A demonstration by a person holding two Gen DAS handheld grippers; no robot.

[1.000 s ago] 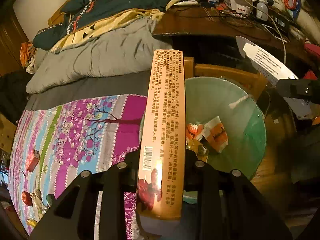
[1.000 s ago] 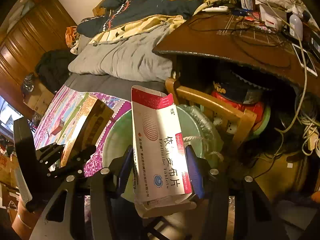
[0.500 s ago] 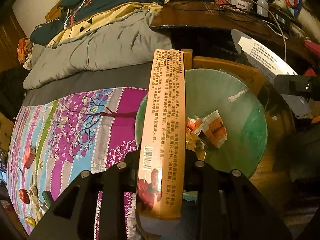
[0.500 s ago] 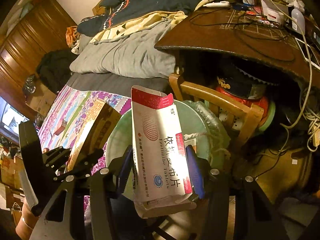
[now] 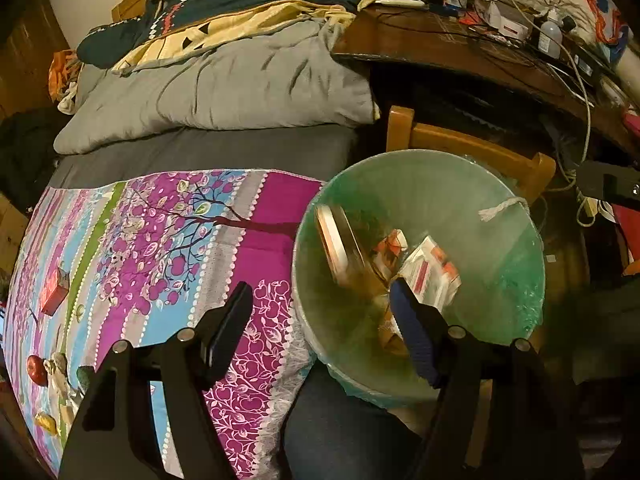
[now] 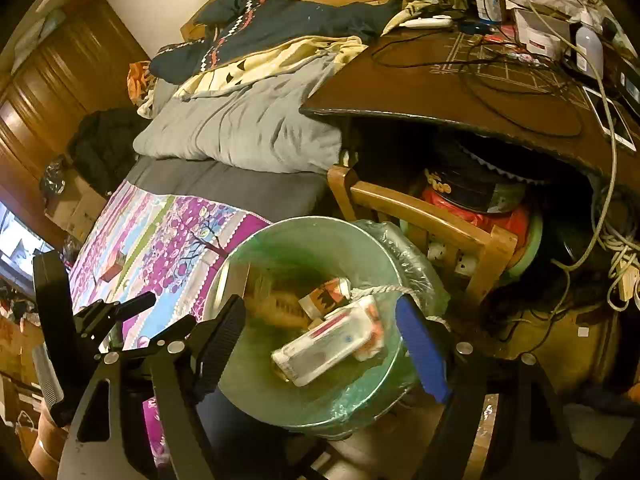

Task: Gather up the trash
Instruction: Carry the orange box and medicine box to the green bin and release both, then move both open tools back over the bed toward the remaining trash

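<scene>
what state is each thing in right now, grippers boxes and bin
left gripper: open, jaws have just been opening, nothing between them
right gripper: open, jaws have just been opening, nothing between them
long orange box: released, blurred, leaning inside the bin
white and red tablet box: released, lying inside the bin
green trash bin: uncovered, lined with a plastic bag, holding trash

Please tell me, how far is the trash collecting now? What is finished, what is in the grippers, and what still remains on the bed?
Done: the long orange box and the white medicine box lie inside the green-lined bin. In hand: nothing; the left gripper and the right gripper have just opened, empty, over the bin. Left: a small red box and a few small items on the patterned bedspread.
</scene>
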